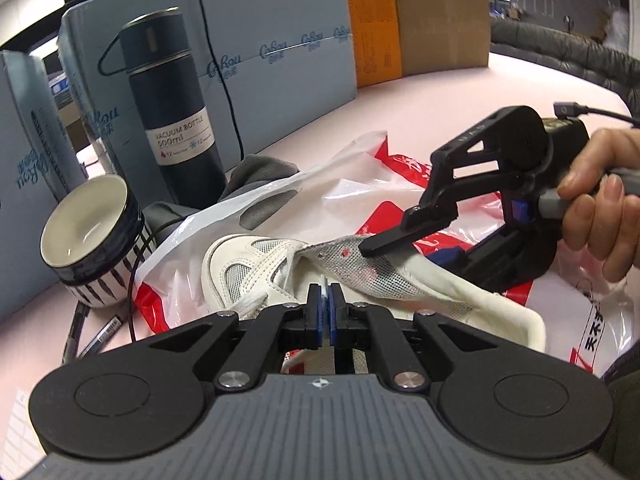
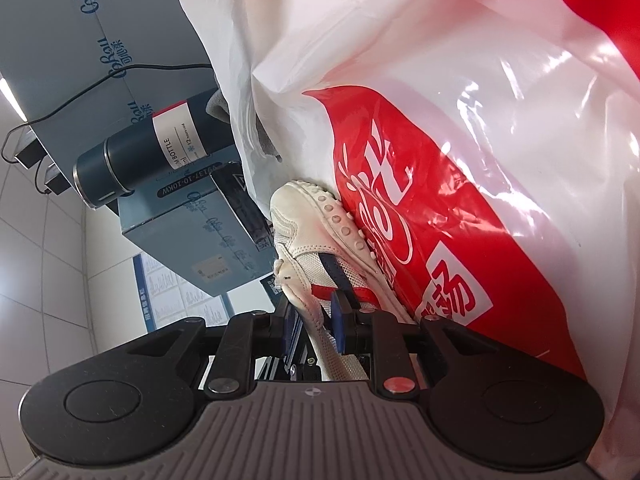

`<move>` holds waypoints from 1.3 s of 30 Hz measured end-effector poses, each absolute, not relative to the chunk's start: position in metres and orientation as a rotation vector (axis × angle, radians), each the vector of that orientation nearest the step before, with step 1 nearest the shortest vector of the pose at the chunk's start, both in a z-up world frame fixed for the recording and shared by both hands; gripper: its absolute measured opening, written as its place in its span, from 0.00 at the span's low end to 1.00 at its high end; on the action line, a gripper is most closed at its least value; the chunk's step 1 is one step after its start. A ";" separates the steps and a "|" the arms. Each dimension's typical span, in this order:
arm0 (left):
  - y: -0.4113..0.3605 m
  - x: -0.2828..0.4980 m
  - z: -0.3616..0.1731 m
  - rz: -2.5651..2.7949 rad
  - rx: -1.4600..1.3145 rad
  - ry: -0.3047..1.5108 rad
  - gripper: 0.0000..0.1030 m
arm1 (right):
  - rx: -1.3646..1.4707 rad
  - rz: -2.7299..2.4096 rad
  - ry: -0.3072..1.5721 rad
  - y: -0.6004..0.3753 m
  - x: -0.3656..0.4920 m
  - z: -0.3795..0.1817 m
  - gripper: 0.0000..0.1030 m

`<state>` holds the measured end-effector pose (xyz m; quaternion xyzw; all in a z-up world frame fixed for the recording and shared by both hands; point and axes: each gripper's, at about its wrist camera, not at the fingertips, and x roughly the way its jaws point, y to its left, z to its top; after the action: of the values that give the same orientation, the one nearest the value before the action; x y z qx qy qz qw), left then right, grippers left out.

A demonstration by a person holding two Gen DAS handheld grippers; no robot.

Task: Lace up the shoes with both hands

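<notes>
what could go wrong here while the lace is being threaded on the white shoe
1. The left gripper is shut on only the thin white lace tip; it could slip out.
2. The right gripper clamps the white mesh sneaker by its upper edge, on a slippery red and white plastic bag; the shoe may slide.
3. The tilted striped ceramic cup stands close and could be knocked.

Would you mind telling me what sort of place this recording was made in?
Probably an office or storeroom rather than a home: grey-blue shipping cartons and a brown cardboard box line a pink table, a notice board hangs on a tiled wall, and a vacuum bottle stands among desk clutter.
</notes>
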<state>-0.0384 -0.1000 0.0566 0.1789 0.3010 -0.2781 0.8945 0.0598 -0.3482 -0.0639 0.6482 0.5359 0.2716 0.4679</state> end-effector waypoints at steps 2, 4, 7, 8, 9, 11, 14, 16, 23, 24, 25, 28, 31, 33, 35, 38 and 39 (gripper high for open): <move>-0.102 -0.039 0.057 -0.579 0.406 0.624 0.03 | 1.588 0.668 1.315 -0.349 0.059 -0.065 0.18; -0.105 -0.039 0.056 -0.577 0.432 0.630 0.03 | 1.584 0.669 1.316 -0.349 0.059 -0.065 0.18; -0.107 -0.038 0.055 -0.566 0.439 0.647 0.03 | 1.584 0.666 1.316 -0.345 0.062 -0.061 0.19; -0.108 -0.037 0.055 -0.561 0.438 0.651 0.03 | 1.584 0.665 1.315 -0.344 0.062 -0.060 0.19; -0.108 -0.037 0.055 -0.557 0.437 0.655 0.03 | 1.584 0.665 1.314 -0.344 0.062 -0.060 0.19; -0.108 -0.036 0.054 -0.553 0.434 0.665 0.03 | 1.583 0.665 1.314 -0.345 0.061 -0.061 0.19; -0.108 -0.039 0.053 -0.566 0.446 0.622 0.03 | 1.584 0.665 1.312 -0.343 0.062 -0.059 0.19; -0.107 -0.044 0.052 -0.581 0.470 0.564 0.03 | 1.589 0.666 1.308 -0.343 0.062 -0.059 0.19; -0.099 -0.054 0.056 -0.641 0.488 0.437 0.03 | 1.599 0.663 1.303 -0.343 0.060 -0.059 0.19; -0.098 -0.056 0.058 -0.651 0.490 0.433 0.03 | 1.600 0.663 1.303 -0.343 0.060 -0.058 0.19; -0.098 -0.057 0.059 -0.661 0.490 0.430 0.03 | 1.600 0.663 1.303 -0.342 0.061 -0.058 0.19; -0.098 -0.058 0.061 -0.681 0.495 0.419 0.03 | 1.601 0.662 1.303 -0.340 0.062 -0.056 0.19; -0.100 -0.051 0.056 -0.655 0.500 0.450 0.03 | 1.601 0.662 1.302 -0.339 0.063 -0.056 0.19; -0.100 -0.047 0.054 -0.648 0.488 0.475 0.03 | 1.599 0.662 1.303 -0.338 0.063 -0.055 0.19; -0.100 -0.044 0.052 -0.644 0.480 0.490 0.04 | 1.597 0.662 1.303 -0.337 0.064 -0.055 0.19; -0.102 -0.039 0.051 -0.637 0.465 0.521 0.06 | 1.593 0.661 1.305 -0.335 0.065 -0.054 0.19; -0.101 -0.038 0.051 -0.634 0.456 0.530 0.06 | 1.592 0.662 1.306 -0.334 0.066 -0.054 0.19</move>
<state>-0.0384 -0.1015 0.0514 0.2197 0.2553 -0.3055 0.8906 0.0656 -0.3344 -0.0537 0.6498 0.5328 0.2700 0.4701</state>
